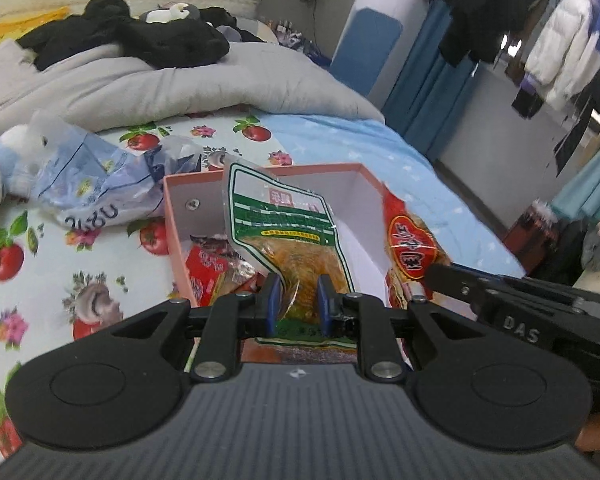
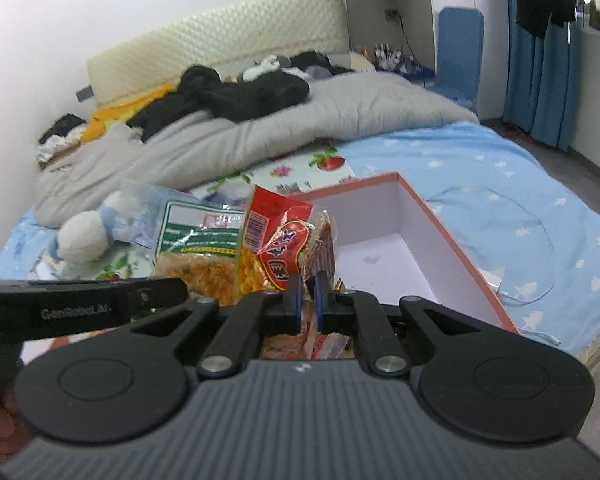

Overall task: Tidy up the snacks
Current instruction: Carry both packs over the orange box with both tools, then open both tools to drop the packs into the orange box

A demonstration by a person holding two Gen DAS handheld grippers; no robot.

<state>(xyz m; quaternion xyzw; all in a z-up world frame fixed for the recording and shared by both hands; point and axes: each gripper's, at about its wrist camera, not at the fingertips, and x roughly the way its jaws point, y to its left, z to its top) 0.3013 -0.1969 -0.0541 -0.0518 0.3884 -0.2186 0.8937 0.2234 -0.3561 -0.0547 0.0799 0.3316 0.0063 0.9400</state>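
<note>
One bed (image 2: 479,184) carries one pink box (image 2: 451,236), whose right half lies bare. Two packets stand above its near end: the left gripper (image 1: 298,300) has its jaws pinched on the green packet (image 1: 288,220), the right gripper (image 2: 305,300) nearly closed on the red packet (image 2: 288,240), side by side.

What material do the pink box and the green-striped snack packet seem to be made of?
Pink box: probably stiff cardboard with a matte finish; its walls are straight and thin, white inside.
Green-striped snack packet, held in the left claw: likely thin glossy plastic film; it wrinkles, reflects light, and shows the food through it.
</note>
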